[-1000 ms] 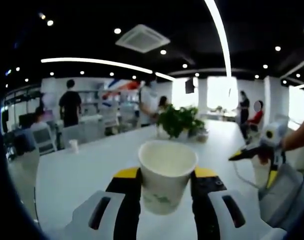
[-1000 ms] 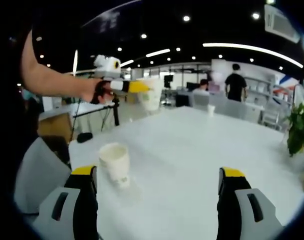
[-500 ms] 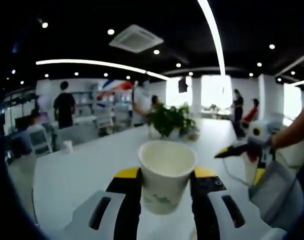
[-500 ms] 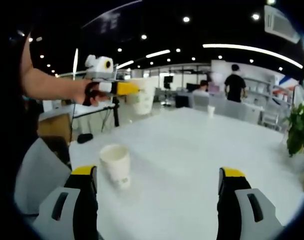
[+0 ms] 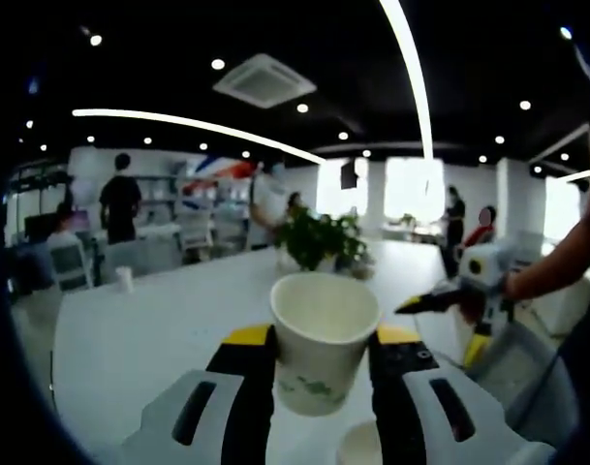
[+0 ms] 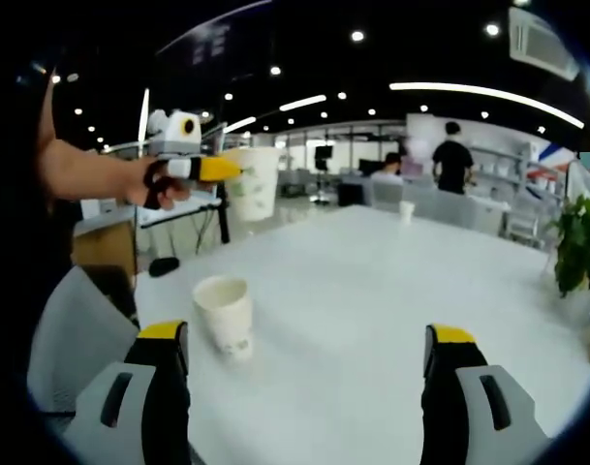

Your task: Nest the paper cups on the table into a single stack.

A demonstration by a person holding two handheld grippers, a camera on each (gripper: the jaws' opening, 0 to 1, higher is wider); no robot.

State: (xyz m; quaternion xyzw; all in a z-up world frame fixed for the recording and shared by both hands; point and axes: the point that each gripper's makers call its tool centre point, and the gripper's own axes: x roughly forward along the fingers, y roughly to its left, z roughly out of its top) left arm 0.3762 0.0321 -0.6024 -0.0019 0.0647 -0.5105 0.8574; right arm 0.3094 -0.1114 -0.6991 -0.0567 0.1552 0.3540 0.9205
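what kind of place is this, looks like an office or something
Most likely an open-plan office or lab space. A long white table runs down the room with a potted plant on it, a ceiling air-conditioning unit and strip lights hang overhead, and people stand by desks and shelving at the back.

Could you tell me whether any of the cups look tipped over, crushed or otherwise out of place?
Nothing stands out. The cup in the left gripper is upright and uncrushed, and the cup on the table stands upright, with nothing spilled on the table.
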